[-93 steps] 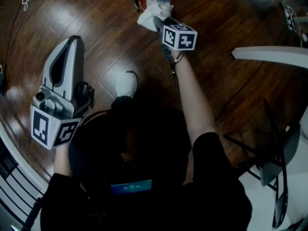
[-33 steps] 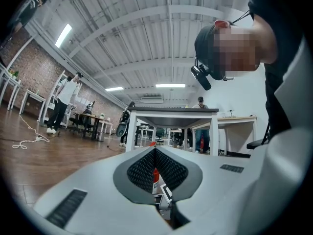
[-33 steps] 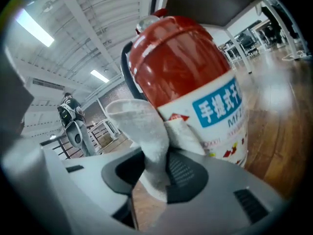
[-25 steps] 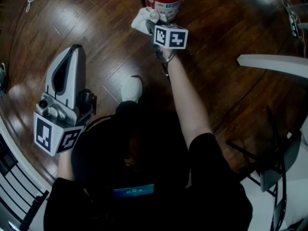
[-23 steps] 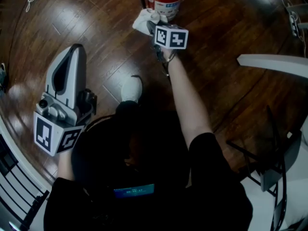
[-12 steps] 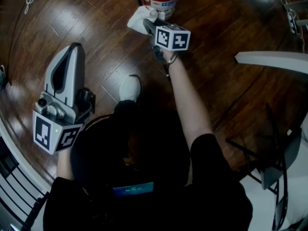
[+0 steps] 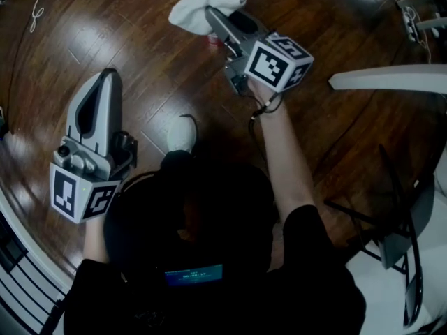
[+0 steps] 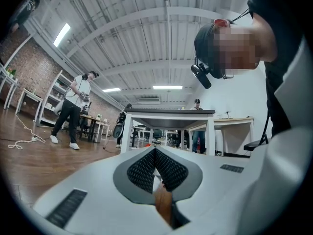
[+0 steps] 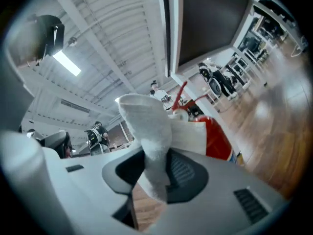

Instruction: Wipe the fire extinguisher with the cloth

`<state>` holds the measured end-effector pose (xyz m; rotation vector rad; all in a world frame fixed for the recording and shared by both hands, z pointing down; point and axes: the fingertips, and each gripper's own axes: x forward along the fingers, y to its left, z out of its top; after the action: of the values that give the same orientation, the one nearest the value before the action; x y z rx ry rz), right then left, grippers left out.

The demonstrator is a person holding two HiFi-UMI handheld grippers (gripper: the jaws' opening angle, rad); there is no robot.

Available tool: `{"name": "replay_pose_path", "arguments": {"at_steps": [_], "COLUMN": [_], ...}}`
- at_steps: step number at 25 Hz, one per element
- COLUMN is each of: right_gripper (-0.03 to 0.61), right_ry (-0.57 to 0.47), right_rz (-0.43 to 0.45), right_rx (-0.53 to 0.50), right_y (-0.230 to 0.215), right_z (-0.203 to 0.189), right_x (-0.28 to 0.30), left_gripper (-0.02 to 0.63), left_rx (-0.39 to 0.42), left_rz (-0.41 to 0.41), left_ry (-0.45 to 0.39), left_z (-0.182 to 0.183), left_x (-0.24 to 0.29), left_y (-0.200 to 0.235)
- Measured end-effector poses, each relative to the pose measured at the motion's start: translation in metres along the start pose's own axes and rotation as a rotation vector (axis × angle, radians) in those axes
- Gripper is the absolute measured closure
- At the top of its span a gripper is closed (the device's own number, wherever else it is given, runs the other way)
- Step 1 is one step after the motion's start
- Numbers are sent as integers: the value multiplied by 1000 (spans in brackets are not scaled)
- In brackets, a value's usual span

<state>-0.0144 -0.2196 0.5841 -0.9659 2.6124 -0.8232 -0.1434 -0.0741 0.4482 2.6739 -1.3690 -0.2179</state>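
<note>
Left: left gripper held low over the wood floor, marker cube toward the person. In the left gripper view the jaws are closed pad to pad with nothing between them; a sliver of floor shows through the gap below the pads. Behind the jaws, far off: a white table and a standing person.

Centre: a white shoe on the floor, just right of the left gripper and near the person's body.

Centre top: right gripper reached forward on an outstretched arm, jaws clamped on a white cloth. In the right gripper view the cloth is pinched between the pads, one end sticking up, the other hanging below. The fire extinguisher, red with a white band, stands on the floor just behind the cloth. From the head view the cloth covers most of it; only red edges show. Cannot tell whether the cloth touches it.

Right: the edge of another white table; a dark chair below it.
</note>
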Motion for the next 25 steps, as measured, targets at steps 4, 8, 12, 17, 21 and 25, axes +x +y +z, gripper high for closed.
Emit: {"name": "replay_pose_path", "arguments": {"at_steps": [4, 8, 12, 17, 21, 25], "right_gripper": [437, 439, 439, 438, 437, 439], "right_ry": [-113, -141, -104, -87, -45, -32], "right_rz": [-25, -144, -210, -256, -317, -389], "right_rx": [-112, -179, -245, -261, -248, -149], "right_y": [8, -19, -36, -50, -80, -123], "right_z": [79, 122, 128, 120, 96, 62], "right_x": [-18, -20, -11, -5, -5, -17], "left_gripper": [611, 611, 612, 611, 611, 611], "left_rx": [0, 1, -3, -11, -14, -19], "left_rz": [-8, -9, -5, 1, 2, 0], "left_ry": [-2, -2, 2, 1, -1, 0], "left_z": [0, 2, 1, 1, 1, 0], "left_x": [2, 2, 0, -2, -3, -2], "left_y": [-4, -5, -3, 4, 8, 12]}}
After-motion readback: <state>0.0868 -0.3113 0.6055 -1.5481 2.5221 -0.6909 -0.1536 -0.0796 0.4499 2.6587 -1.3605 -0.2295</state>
